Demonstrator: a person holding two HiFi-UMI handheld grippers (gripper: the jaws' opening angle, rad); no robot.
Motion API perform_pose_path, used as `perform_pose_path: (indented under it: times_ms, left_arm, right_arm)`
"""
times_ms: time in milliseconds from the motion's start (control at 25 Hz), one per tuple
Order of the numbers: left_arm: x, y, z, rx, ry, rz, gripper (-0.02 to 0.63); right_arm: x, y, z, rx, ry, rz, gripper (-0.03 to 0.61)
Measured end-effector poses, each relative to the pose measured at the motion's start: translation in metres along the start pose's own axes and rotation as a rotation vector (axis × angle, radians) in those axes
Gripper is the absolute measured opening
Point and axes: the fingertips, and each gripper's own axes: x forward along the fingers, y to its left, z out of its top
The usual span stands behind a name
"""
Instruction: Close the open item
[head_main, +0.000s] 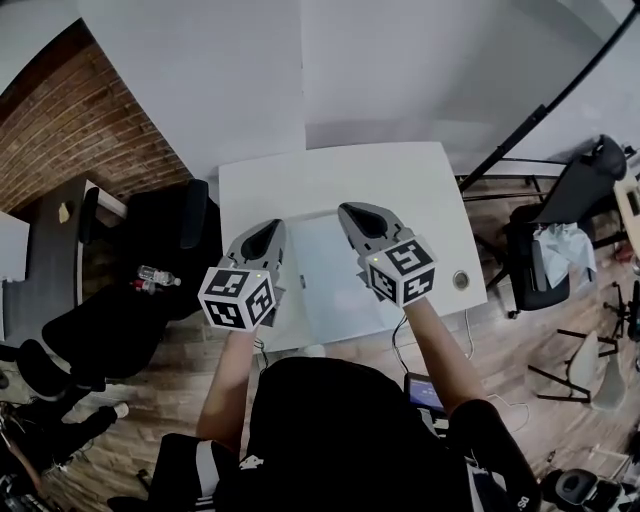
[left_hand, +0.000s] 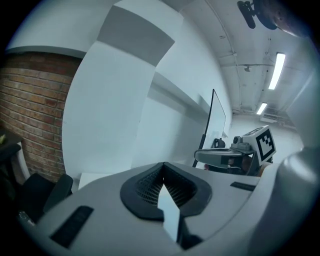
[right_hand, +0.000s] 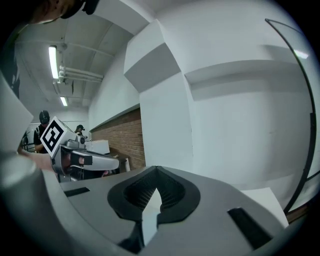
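Fingers (left_hand: 147, 186) of the left gripper (head_main: 270, 230) are pressed together, empty. Between the grippers a pale flat item (head_main: 335, 275) lies on the table (head_main: 400, 170); it is probably light and thin, best nudged at an edge. Right gripper (head_main: 354, 210) fingers (right_hand: 141, 192) also meet on nothing.

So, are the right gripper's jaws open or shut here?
Shut: the right gripper shows its jaw tips touching in its own view, with nothing between them.
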Motion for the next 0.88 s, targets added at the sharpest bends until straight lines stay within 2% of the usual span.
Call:
perform_pose_path:
  times_ms: [320,600,880]
  left_arm:
    - [-0.040,-0.041,0.008,0.014,-0.062,0.037,0.014]
    - [-0.069,-0.084,0.000,0.019,-0.083,0.045,0.014]
    - [-0.098,-0.132,-0.002,0.071,-0.104,0.037,0.014]
  right_arm:
    - [-0.050,0.027,0.020,0.006,-0.077,-0.006,0.040]
    - [-0.099,0.051,0.019,-0.001,-0.105,0.003,0.040]
    - [-0.146,0.072,0.013,-0.008,-0.133,0.005,0.040]
